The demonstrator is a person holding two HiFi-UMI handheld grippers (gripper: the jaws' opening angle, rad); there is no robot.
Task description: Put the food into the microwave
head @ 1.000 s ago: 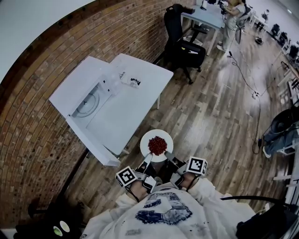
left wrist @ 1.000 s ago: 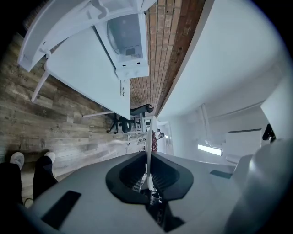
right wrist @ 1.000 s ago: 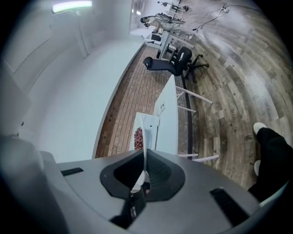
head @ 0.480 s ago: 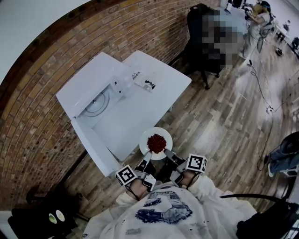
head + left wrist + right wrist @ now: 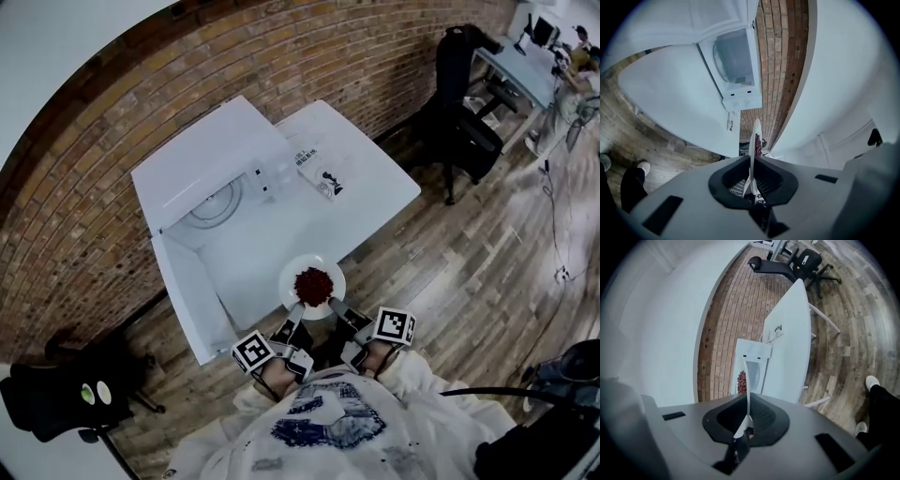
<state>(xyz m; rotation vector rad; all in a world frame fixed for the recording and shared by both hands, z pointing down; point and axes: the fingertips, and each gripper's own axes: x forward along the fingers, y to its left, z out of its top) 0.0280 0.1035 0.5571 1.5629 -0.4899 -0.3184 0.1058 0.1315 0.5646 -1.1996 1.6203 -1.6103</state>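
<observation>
Your left gripper clamps the plate rim at seven o'clock and your right gripper clamps it at five; the food sits just beyond both jaws.

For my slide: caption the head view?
A plate of food, held by left tongs and right tongs, before the open microwave.

plate: white, round, level, lower centre of head view; near rim pinched by left gripper and right gripper
food: dark red heap at plate's middle
microwave: white, upper left of centre, door swung wide open toward lower left, round turntable showing inside
</observation>
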